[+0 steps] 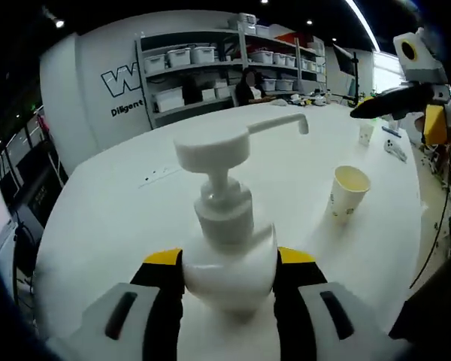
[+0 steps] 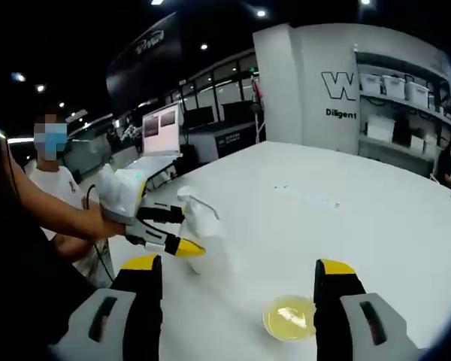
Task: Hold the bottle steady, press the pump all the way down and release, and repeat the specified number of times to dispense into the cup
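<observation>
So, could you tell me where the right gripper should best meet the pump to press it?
On the flat round cap of the pump head, coming from above. The nozzle sticks out sideways toward the cup, so avoid that. The left gripper already clamps the bottle body.

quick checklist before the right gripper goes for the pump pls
1. Left gripper clamped on the bottle: ok, jaws sit on both sides of its body.
2. Right gripper free: ok, open and holding nothing.
3. Pump head up, ready to press: ok.
4. Spout over the cup: not ok, the cup stands apart on the table.
5. Cup upright: ok, yellowish liquid inside.
6. Presses done so far: cannot tell.
</observation>
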